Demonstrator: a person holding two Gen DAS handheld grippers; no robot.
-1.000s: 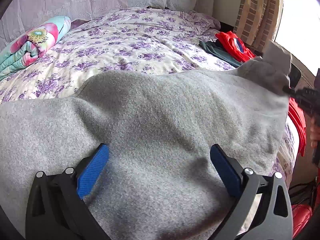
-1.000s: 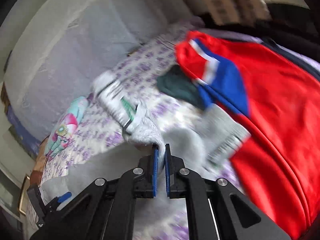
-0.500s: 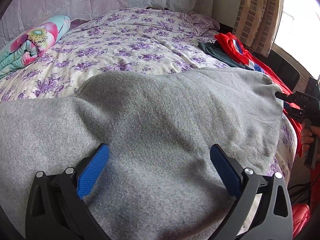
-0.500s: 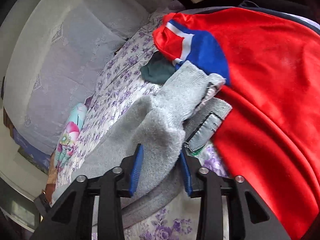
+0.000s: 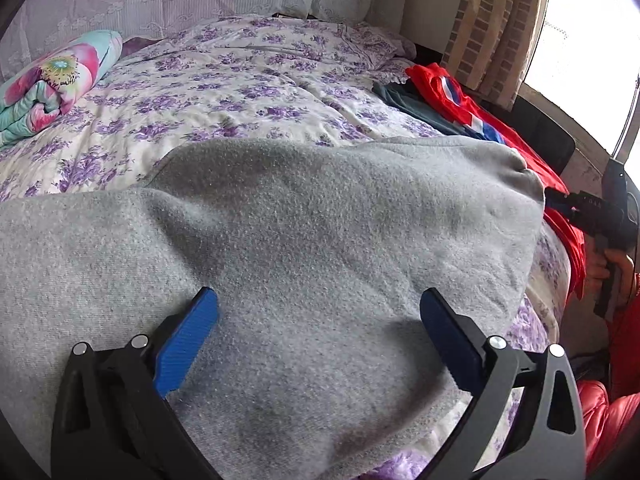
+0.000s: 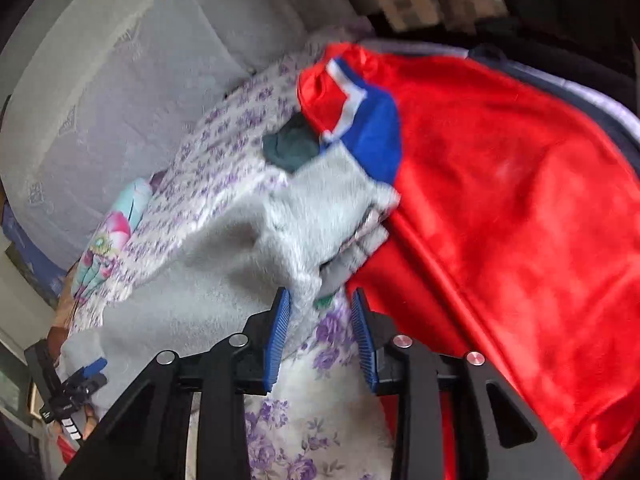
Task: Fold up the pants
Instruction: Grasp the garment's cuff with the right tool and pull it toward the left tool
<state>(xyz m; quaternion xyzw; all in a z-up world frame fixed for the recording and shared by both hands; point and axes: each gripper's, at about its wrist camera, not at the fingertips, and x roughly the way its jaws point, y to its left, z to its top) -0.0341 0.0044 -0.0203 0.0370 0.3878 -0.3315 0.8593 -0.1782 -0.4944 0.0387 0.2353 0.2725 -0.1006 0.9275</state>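
The grey pants (image 5: 304,240) lie spread across the bed (image 5: 240,80), on its purple-flowered cover. In the left wrist view they fill the space under and ahead of the left gripper (image 5: 320,312), whose jaws stand wide apart above the fabric and grasp nothing.

The right gripper (image 6: 320,312) has just been opening its jaws. A bunched end of the pants (image 6: 320,208) lies just ahead of them, and its lowest fold reaches down between the blue pads (image 6: 276,336). The frame is blurred there, but the pads appear clear of the cloth, so the grip reads as released.

To the right of the right jaws lies a red garment (image 6: 500,208) with a blue and white patch. Beyond the pants lies a dark green garment (image 6: 292,148). A rolled floral quilt (image 5: 52,80) lies far to the left of the left jaws.
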